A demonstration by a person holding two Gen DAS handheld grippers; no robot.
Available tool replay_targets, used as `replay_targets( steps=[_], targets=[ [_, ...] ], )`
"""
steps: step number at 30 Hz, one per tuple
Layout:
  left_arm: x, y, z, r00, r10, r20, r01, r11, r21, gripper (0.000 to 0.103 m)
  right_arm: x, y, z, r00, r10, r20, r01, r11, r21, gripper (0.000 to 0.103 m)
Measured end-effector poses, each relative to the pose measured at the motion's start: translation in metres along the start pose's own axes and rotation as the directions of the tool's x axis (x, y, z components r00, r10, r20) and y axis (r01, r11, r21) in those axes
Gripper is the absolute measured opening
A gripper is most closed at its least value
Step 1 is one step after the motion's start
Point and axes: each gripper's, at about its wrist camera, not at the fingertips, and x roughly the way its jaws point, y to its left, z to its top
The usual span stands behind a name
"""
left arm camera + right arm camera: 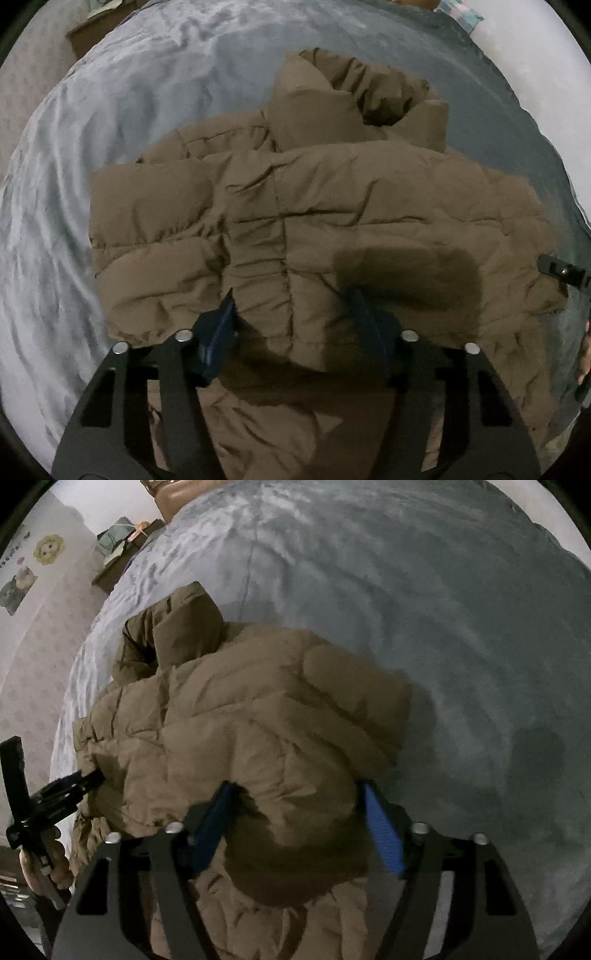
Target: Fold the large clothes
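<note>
I had the brown puffer jacket [295,221] bunched on the bed [74,221], both grippers' fingers [218,328] [384,834] half-closed over thick folds; I judged a deeper, firmer pinch necessary before lifting.

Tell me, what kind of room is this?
Probably a bedroom. The brown puffer jacket lies on a wide bed with a grey plush blanket, and cartoon stickers decorate the wall beside it.

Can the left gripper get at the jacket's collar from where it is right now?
Probably yes. The left gripper sits at the brown puffer jacket's near edge, fabric bunched between its fingers. The collar lies at the far end, uncovered, nothing on it; only padded jacket lies between.
</note>
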Motion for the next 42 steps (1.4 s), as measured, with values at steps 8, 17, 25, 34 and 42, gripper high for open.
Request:
replay_targets(
  steps=[8, 17, 25, 34, 42],
  targets=[
    [-0.019, 0.010, -0.007, 0.999, -0.008, 0.042, 0.007, 1.000, 0.008, 0.004, -0.016, 0.043, -0.004, 0.996, -0.037, 0.078, 0.045, 0.993, -0.108, 0.016],
    [-0.055, 0.048, -0.020, 0.993, 0.076, 0.095, -0.076, 0.997, -0.003, 0.003, -0.018, 0.111, -0.004, 0.993, 0.033, 0.109, -0.007, 0.972, -0.233, 0.014],
    [-0.058, 0.115, -0.047, 0.987, 0.145, 0.073, -0.140, 0.988, -0.066, 0.003, 0.022, 0.161, -0.028, 0.996, -0.066, 0.065, 0.087, 0.918, -0.386, 0.026],
    [-0.062, 0.124, -0.051, 0.984, 0.158, 0.077, -0.149, 0.983, -0.111, 0.030, 0.001, 0.142, -0.036, 0.996, -0.041, 0.076, 0.069, 0.907, -0.416, 0.054],
    [-0.095, 0.091, -0.034, 0.936, 0.288, 0.201, -0.275, 0.957, -0.091, 0.098, -0.044, 0.104, -0.031, 0.958, -0.073, 0.278, 0.157, 0.944, -0.291, 0.086]
  ],
)
